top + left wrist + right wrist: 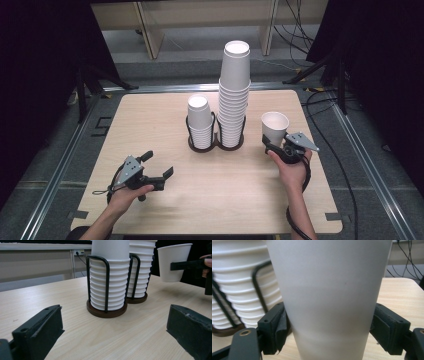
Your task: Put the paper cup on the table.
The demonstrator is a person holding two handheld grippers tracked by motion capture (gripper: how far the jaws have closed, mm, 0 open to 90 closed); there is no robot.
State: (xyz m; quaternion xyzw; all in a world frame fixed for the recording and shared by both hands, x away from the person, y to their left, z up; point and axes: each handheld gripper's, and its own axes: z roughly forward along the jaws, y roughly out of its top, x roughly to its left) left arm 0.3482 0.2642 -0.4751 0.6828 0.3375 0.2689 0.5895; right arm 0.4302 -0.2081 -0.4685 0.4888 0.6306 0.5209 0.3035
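A single paper cup [274, 126] sits upright between the jaws of the right gripper [276, 146], to the right of the cup holder [215, 144], and in the right gripper view the pads press on its lower wall from both sides, so it looks firmly pinched. That is the worry: thin paper, and a harder squeeze could dent or buckle the wall, while a slacker one could let the cup slide down. The tall stack [234, 95] towers well above the holder's wire loops, and a clumsy nudge from the cup or the hand could tip it; the short stack [200, 122] beside it looks steadier. Over on the left, the left gripper [159, 177] rests low near the table's front edge, jaws spread wide with nothing between them, well apart from the holder. All this stands on a pale wooden table [150, 120] with rounded corners, metal rails along its sides, grey floor beyond, light furniture legs and loose cables at the back, dark curtains on both sides.
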